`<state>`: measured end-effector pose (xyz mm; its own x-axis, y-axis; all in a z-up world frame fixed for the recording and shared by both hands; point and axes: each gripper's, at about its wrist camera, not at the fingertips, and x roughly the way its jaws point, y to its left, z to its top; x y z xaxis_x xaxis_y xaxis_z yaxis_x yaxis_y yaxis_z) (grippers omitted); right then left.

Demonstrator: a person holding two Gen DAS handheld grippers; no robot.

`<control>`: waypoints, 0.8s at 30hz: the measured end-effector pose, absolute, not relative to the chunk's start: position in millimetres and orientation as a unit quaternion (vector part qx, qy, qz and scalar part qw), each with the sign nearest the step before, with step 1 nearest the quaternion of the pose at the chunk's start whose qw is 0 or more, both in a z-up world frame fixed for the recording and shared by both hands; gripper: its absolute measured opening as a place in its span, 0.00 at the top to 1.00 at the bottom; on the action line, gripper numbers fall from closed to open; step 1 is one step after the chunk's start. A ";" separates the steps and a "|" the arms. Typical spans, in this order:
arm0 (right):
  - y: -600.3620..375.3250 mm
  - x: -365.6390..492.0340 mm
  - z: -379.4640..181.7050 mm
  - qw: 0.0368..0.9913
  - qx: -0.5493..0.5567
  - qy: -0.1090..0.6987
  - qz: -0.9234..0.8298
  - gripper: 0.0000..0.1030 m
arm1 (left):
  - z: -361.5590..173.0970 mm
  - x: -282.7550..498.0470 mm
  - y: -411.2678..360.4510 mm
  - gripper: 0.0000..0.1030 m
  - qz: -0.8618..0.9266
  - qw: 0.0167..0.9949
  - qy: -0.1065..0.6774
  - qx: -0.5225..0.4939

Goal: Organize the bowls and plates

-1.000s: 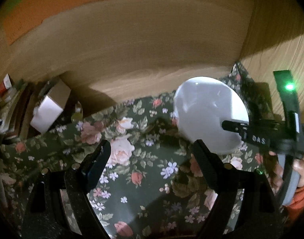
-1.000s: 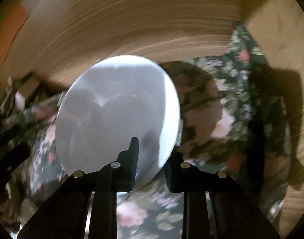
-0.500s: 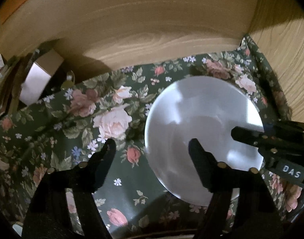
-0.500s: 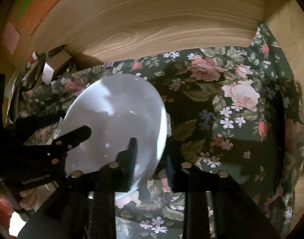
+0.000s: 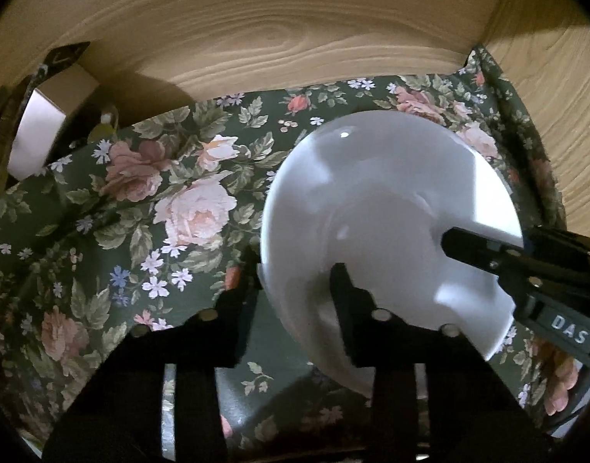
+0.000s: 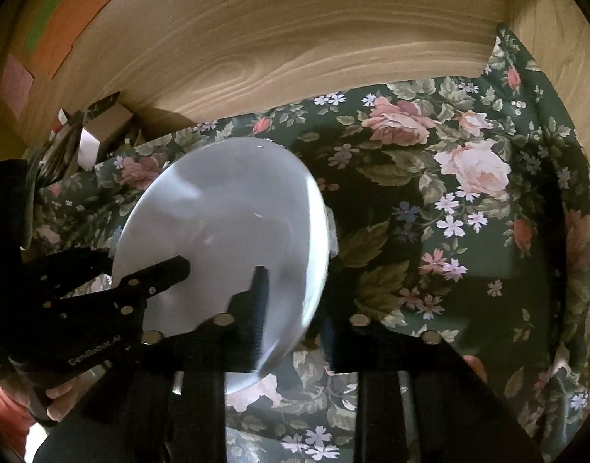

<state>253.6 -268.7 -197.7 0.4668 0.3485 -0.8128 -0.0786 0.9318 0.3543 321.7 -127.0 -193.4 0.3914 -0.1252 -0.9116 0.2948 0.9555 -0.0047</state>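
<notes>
Both tongs have the same white plate [image 5: 376,208] by its rim: the right tongs [image 6: 295,305] are clamped on the near edge, one finger across the plate's face and the other behind it, while the left tongs [image 5: 291,289] have just been closing with the plate's left edge between their fingers, and from the left wrist view they look pinched onto it, one finger over the face, the other outside the rim. The plate is tilted, its far edge raised toward the wooden back wall [image 5: 279,34], and it hangs over the flowered cloth [image 5: 140,208] that covers the shelf floor; whether its lower edge touches the cloth I cannot tell. As I judge it, the thing that matters next is that the two grips sit close together on the near side of the rim, at an angle to each other, so the plate's weight leans away from both hands. A cardboard box [image 5: 44,131] stands well apart in the left corner, leaving open cloth to the plate's left.
</notes>
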 end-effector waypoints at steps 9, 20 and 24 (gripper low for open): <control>-274.3 244.5 -185.4 0.853 0.141 0.488 0.115 0.81 | -184.4 311.9 -135.5 0.79 -0.133 0.838 0.521 0.094; -263.5 223.3 -143.2 0.883 0.127 0.436 0.120 0.81 | -140.2 286.7 -119.1 0.79 -0.139 0.867 0.474 0.073; -255.3 216.0 -131.3 0.889 0.123 0.421 0.128 0.81 | -125.7 274.2 -109.4 0.79 -0.136 0.877 0.456 0.069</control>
